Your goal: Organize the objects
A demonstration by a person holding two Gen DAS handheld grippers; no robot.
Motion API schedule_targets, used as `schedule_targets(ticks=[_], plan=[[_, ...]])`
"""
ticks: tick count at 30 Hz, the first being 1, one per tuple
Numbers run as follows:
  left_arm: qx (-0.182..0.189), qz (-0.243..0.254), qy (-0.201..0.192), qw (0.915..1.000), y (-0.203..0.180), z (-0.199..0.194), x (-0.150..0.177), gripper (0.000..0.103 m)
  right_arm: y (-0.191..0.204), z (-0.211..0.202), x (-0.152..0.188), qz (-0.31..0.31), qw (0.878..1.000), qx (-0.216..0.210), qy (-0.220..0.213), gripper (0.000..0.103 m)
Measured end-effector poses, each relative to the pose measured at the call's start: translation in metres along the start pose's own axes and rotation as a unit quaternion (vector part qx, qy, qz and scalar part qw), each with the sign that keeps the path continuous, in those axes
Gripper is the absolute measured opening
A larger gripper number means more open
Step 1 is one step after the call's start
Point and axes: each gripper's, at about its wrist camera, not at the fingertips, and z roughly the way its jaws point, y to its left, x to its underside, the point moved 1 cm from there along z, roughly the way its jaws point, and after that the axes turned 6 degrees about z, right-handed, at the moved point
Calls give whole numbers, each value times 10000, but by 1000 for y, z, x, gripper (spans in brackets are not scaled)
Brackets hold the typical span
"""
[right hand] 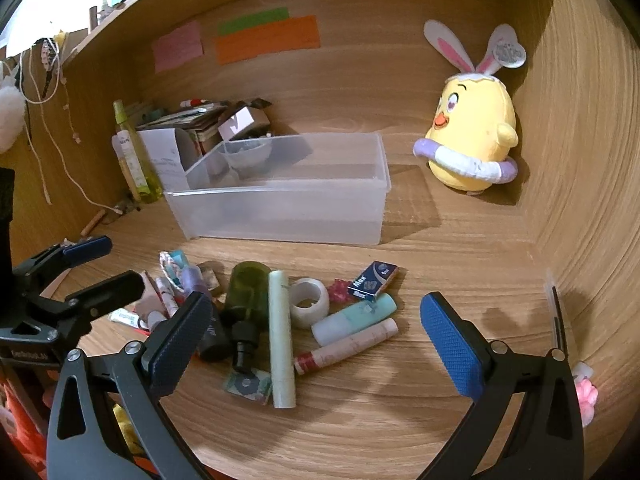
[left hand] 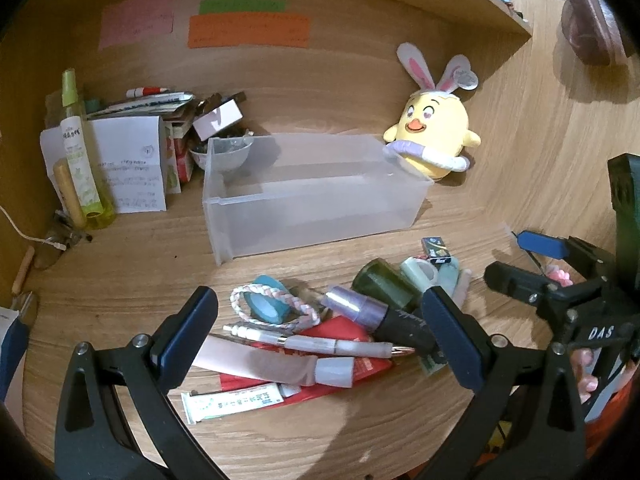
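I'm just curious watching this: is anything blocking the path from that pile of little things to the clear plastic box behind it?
Nothing visible does. Bare desk lies between the pile and the clear box, whose top is open. Both grippers, left and right, are open above the pile.

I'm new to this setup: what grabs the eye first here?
The yellow chick plush with bunny ears, standing in the right back corner of the wooden desk. Then the empty translucent bin mid-desk, and the jumble of small items in front of it.
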Motion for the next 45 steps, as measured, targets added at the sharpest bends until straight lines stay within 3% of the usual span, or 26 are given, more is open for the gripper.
schedule_targets(ticks=[4,8,13,21,26,31,34,45], plan=[[0,-104,123,9999,14,8,0,102,-15,6,-4,102,9998,172,28,103],[9,-226,401,9989,30,22,0,81,-34,15,-12,250,9991,329,76,103],[26,-318,641,9974,45,39,2,78,-49,39,-20,411,9981,347,296,100],[321,-445,1019,9933,51,61,6,77,-54,83,-24,494,9944,196,913,76],[467,-516,1112,9914,54,67,7,48,-48,105,-21,419,9911,94,1263,60],[516,-644,1094,9906,58,66,9,29,-41,112,-17,255,9905,136,1343,41],[502,-676,999,9914,59,60,9,23,-39,112,-18,229,9909,112,1318,25],[298,-603,429,9968,58,27,-10,9,-41,82,-25,200,9963,106,828,24]])
